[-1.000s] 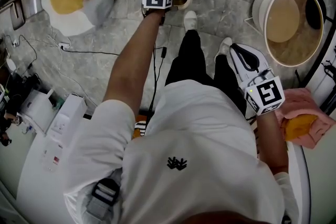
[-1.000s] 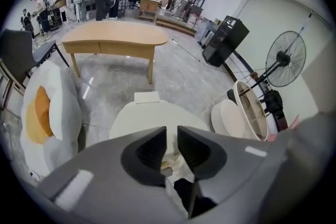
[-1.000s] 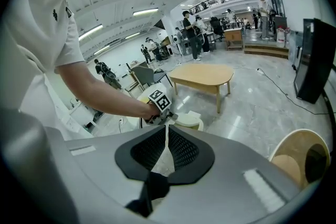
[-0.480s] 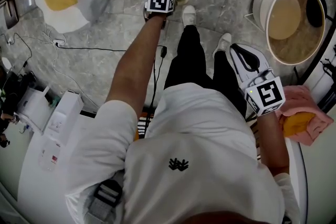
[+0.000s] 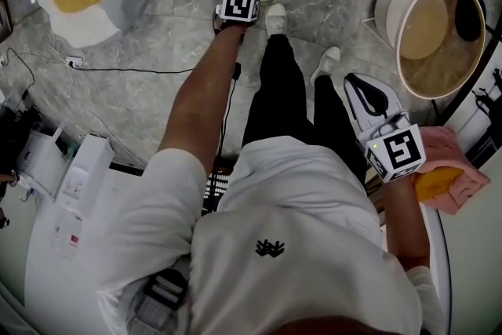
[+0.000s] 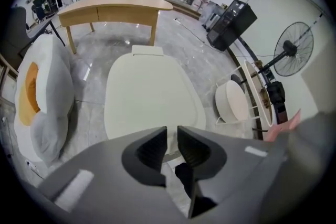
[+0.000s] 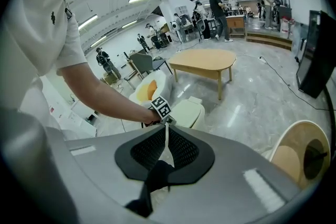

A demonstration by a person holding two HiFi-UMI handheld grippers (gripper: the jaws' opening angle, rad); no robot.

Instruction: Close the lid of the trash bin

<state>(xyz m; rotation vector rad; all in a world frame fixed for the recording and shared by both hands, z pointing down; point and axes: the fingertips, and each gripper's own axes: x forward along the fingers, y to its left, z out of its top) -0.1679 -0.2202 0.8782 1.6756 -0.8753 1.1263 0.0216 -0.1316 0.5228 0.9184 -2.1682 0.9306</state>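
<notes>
Directly beyond left claw (image 6: 172, 132): closed trash bin (image 6: 149, 93); jaws slightly apart.

Your right gripper (image 7: 166, 132) has its jaws together, only a hairline slit between them, nothing held. Beyond them your left gripper (image 7: 162, 110) reaches down beside the cream trash bin (image 7: 190, 112), its lid lying flat, with a wooden table (image 7: 205, 63) behind.

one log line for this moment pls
cream plastic trash bin lid: down flat | left gripper: at lid's near edge, jaws slightly apart, empty | right gripper: at person's side, jaws shut, empty
</notes>
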